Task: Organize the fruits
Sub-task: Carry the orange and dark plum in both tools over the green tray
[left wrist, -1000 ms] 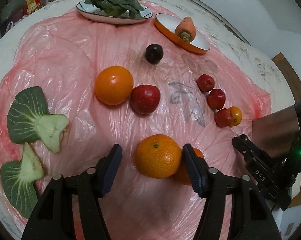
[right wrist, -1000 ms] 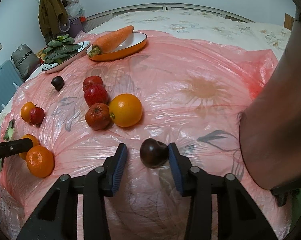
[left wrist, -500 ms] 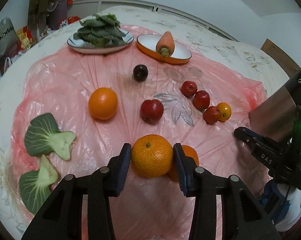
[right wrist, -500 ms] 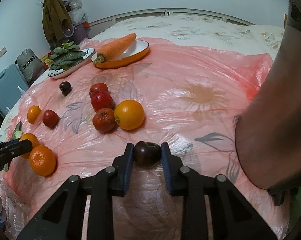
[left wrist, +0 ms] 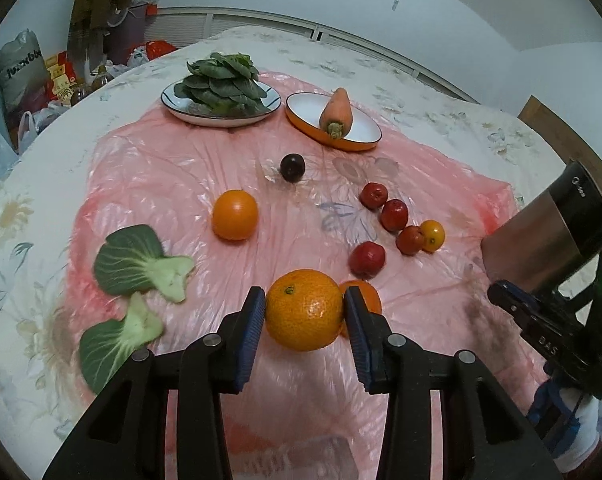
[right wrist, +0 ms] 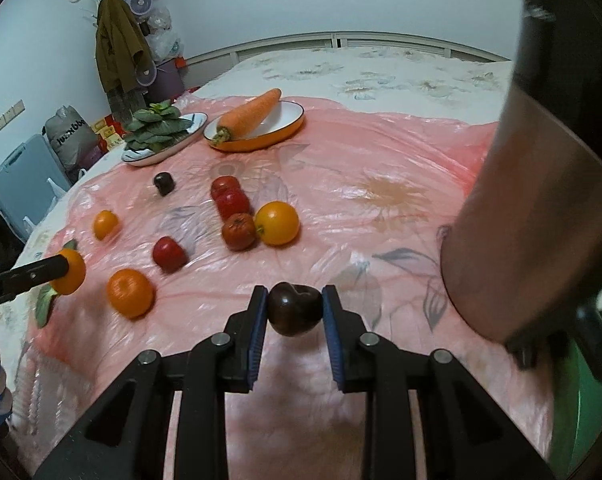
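Pink plastic sheeting (left wrist: 149, 168) covers the floral bedspread (left wrist: 29, 184) of the bed, and the fruit lies spread over it. The left hand-held gripper (left wrist: 305, 312) is clenched on a mandarin (left wrist: 304, 309), its blue pads pressed to both sides of the fruit. Just behind that mandarin and to its right, a second mandarin (left wrist: 365, 295) peeks out by the right finger. Farther ahead and to the right sits a red fruit (left wrist: 367, 257), then a curved row of three more red fruits (left wrist: 394, 214) ending beside a small orange tomato (left wrist: 433, 235). Ahead and to the left lies an orange (left wrist: 234, 214), and beyond it a dark plum (left wrist: 292, 167). Two bok choy pieces (left wrist: 141, 260) rest to the left of the left hand-held gripper. At the far end stand a white plate of leafy greens (left wrist: 221, 88) and an orange-rimmed dish (left wrist: 333, 122) carrying a carrot (left wrist: 336, 110).

The right hand-held gripper (right wrist: 294, 314) grasps a second dark plum (right wrist: 294, 308) between its pads, held near the front edge of the sheeting. In its view, the left hand-held gripper with its mandarin shows far off to the left, the second mandarin (right wrist: 130, 293) lies ahead-left, and the tomato (right wrist: 277, 223) sits ahead, touching a red fruit. A brown metallic cylinder (right wrist: 533, 216) fills the right side of that view
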Demonstrator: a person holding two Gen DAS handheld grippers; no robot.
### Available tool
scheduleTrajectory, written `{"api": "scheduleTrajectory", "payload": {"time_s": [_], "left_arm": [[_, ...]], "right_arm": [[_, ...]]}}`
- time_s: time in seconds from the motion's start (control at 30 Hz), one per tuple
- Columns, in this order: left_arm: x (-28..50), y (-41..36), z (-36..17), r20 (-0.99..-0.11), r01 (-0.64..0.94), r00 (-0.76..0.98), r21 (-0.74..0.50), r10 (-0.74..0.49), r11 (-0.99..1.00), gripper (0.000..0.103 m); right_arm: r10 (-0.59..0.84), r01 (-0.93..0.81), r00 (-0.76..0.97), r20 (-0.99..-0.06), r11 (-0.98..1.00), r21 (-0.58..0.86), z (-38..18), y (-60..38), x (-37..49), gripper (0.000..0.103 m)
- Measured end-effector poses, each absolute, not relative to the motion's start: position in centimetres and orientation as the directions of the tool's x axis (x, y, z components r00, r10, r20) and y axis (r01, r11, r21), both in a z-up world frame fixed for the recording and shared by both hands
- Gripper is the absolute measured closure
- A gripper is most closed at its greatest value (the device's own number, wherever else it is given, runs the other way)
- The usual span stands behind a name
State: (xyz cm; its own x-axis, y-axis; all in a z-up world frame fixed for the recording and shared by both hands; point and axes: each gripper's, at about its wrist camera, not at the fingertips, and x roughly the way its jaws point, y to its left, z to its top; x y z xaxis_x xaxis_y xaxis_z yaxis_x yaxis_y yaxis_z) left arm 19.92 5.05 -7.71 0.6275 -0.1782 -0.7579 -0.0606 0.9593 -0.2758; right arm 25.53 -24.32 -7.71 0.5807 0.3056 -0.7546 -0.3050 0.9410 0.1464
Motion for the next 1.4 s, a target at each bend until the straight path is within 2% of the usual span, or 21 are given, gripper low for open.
{"api": "scheduleTrajectory", "payload": {"time_s": [0.23, 0.43, 0.77, 1.03, 1.4], "left_arm": [[16.8, 4.0, -5.6, -0.748, -0.019, 0.634, -0.269, -0.197, 0.963, 0.068], [14.9, 0.0, -4.1, -0.737, 0.063, 0.614, -0.313, -0.284, 0.948, 0.068], [13.6, -12.7, -1.6, -0.73, 0.275, 0.533, -0.329, -0.428, 0.903, 0.068], [13.4, -25.5, -1.9, -0.743, 0.466, 0.414, -0.323, -0.526, 0.824, 0.068], [14.3, -38.7, -5.0, -0.8, 0.619, 0.321, -0.229, -0.508, 0.751, 0.068]], "right_arm": [[0.32, -0.29, 0.602, -0.731, 0.941, 0.173, -5.4, -27.1, 20.2, 0.094], [0.274, -0.227, 0.629, -0.728, 0.96, 0.166, -4.5, -31.9, 16.1, 0.094], [0.15, -0.057, 0.672, -0.725, 0.987, 0.152, -4.2, -42.5, 12.8, 0.093], [0.06, 0.068, 0.676, -0.734, 0.987, 0.143, -5.5, -49.7, 11.8, 0.094], [-0.029, 0.175, 0.658, -0.752, 0.978, 0.115, -7.6, -56.4, 12.1, 0.094]]}}
